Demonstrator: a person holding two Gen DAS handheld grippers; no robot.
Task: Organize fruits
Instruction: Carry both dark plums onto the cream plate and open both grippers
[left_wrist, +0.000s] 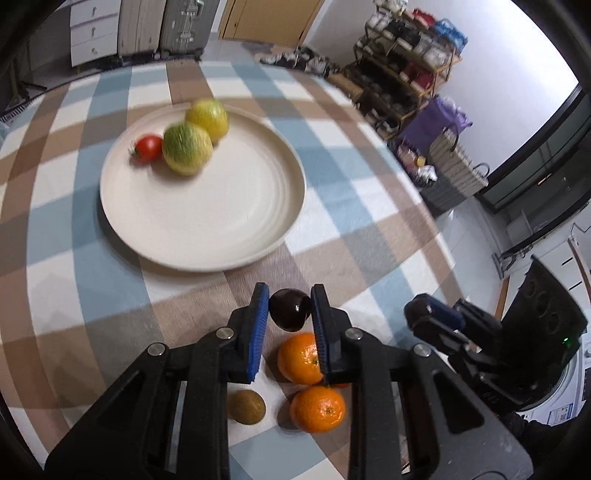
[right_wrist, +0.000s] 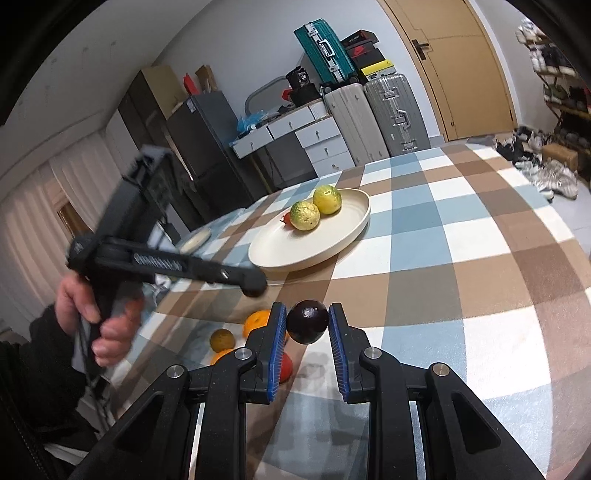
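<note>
A cream plate (left_wrist: 229, 229) (right_wrist: 332, 243) on the checked tablecloth holds two yellow-green fruits (left_wrist: 188, 147) (right_wrist: 304, 216) and a small red tomato (left_wrist: 147, 147). In the right wrist view my right gripper (right_wrist: 307, 317) is shut on a dark purple plum (right_wrist: 307, 321), held above the cloth. In the left wrist view my left gripper (left_wrist: 290, 295) frames that same plum (left_wrist: 290, 308) between its pads; whether it touches is unclear. Two oranges (left_wrist: 301, 358) (left_wrist: 318, 408) and a brown kiwi (left_wrist: 246, 406) lie below. The right gripper (left_wrist: 436, 317) shows at the right.
The table edge curves at the right, with a shoe rack (left_wrist: 406, 62) and bags beyond it. Suitcases (right_wrist: 373, 118), drawers and a door stand behind the table. A hand holds the left gripper (right_wrist: 166, 266) at the left of the right wrist view.
</note>
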